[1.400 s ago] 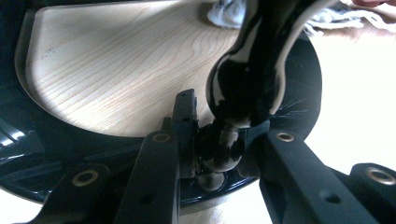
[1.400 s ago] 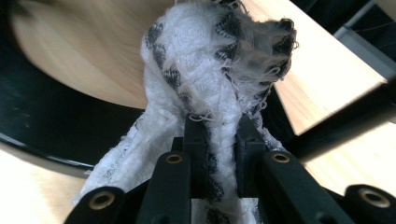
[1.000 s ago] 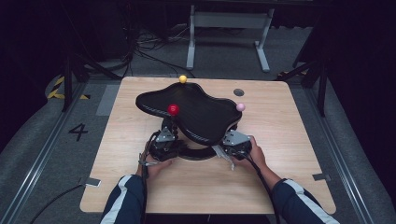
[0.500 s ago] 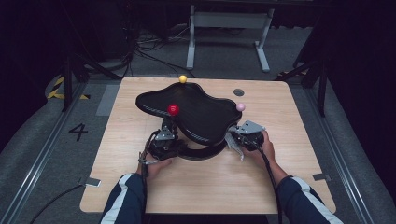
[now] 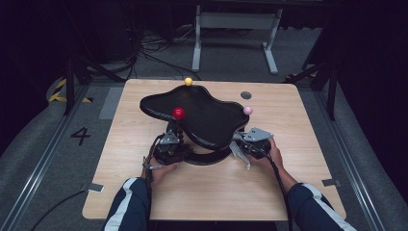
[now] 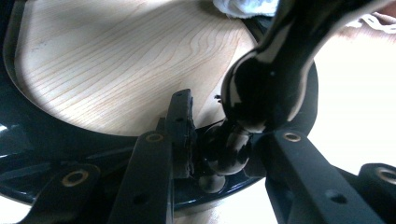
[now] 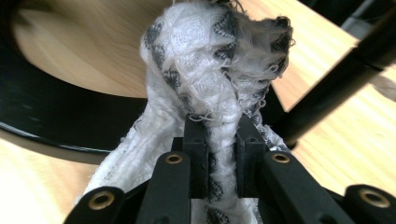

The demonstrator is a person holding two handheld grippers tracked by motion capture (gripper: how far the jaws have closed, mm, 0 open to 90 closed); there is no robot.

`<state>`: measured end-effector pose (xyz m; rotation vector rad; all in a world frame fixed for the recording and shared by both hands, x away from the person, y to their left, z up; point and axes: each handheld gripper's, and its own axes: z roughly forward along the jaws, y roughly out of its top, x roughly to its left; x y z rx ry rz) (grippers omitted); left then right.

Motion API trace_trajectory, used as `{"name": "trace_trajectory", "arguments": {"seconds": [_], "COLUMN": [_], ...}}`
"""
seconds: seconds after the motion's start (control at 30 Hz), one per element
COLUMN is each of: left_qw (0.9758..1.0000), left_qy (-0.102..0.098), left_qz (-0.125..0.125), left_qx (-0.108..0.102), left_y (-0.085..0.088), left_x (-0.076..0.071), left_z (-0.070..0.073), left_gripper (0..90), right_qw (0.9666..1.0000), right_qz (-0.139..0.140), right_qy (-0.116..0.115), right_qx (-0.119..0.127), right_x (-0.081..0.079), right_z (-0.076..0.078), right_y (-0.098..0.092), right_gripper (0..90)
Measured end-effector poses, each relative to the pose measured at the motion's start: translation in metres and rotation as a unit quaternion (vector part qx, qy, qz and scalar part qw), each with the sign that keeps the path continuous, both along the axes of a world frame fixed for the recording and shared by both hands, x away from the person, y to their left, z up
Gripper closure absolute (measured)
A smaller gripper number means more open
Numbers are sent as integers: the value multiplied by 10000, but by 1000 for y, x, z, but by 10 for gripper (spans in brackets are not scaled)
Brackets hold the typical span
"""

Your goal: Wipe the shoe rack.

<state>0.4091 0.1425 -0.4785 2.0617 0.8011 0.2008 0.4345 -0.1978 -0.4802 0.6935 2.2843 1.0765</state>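
In the high view, you sit at the bottom edge of the frame with both forearms in dark sleeves with white stripes reaching up onto a light wooden surface (image 5: 144,110). At the centre of the frame stands a black stand (image 5: 202,118): a wavy black top raised above a curved black base ring that lies on the surface. Three small balls sit on it: a red ball (image 5: 178,113) near its left middle, a yellow ball (image 5: 188,81) at its upper edge, and a pink ball (image 5: 248,110) at its right edge. Your left gripper (image 5: 169,144) is just below the red ball, tucked against the lower left of the stand. Your right gripper (image 5: 245,149) is at the lower right of the stand, with a white cloth (image 5: 239,153) hanging from it beside the base ring.

In the left gripper view, the two black jaws rise from the bottom of the frame and are nearly closed around a glossy black knob (image 6: 229,149) at the foot of the stand's thick post, which slants toward the upper right. The base ring curves along the left edge and the bottom, with bare wood inside it.

In the right gripper view, the jaws are pressed tight on the white cloth (image 7: 215,93), which has dark woven marks and bunches upward in the centre of the frame. Behind it, the black base ring sweeps across the left, and a thin black rod (image 7: 345,74) crosses the right side.
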Motion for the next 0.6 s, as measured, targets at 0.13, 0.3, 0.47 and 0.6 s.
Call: {"name": "trace_trajectory", "arguments": {"seconds": [0.13,0.3,0.47,0.6], "left_qw": [10000,10000,10000,10000], "left_qy": [7,31,-15,-15], "left_qz": [-1,21,42,35], "left_qx": [-12,-28,25,14], "left_y": [0,0,0,0], "left_x": [0,0,-2,-2], "left_z": [0,0,0,0], "left_gripper": [703,692,692,692], "right_qw": [9996,9989,9988,9991], "right_qz": [156,325,435,402], "right_qy": [146,203,155,74], "right_qx": [160,273,185,132], "right_x": [-4,-8,-10,-9], "right_z": [0,-1,0,-1], "right_y": [3,10,18,19], "right_gripper": [788,788,788,787]}}
